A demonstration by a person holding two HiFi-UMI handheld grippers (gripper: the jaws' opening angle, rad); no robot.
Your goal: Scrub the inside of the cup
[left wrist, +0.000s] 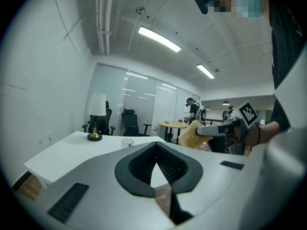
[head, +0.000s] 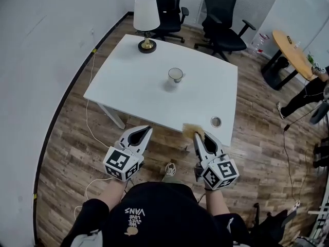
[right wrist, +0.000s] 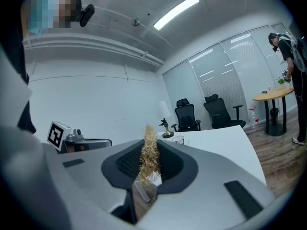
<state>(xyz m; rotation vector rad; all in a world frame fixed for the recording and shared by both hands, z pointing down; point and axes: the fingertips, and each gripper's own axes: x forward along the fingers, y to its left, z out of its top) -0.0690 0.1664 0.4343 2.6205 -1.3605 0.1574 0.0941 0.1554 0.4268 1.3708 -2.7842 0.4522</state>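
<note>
White and nearly bare, the worktop (head: 128,89) is carrying the cup (head: 176,75), which is standing upright near its middle, mouth up, well apart from both grippers. A lamp (head: 146,20) with a pale shade is standing at the far corner, and a small round object (head: 216,121), too small to identify, is lying near the right edge on the near side.

A person in a black top is standing on the wood floor (head: 67,148) at the worktop's near side, holding both grippers out level and side by side, pointing toward the worktop. The left gripper (head: 148,129) is showing its jaws closed tip to tip with nothing between them. The right gripper (head: 197,136) is clamping a tan, frizzy scrubber (head: 191,129), whose fibres are sticking out past the jaw tips; in the head view that tuft is hanging just at the worktop's near edge.

Two black office chairs (head: 222,15) are standing beyond the worktop's far side. Off to the right, a round wooden table (head: 291,49) is standing near another person (head: 307,95) dressed in dark clothes.
</note>
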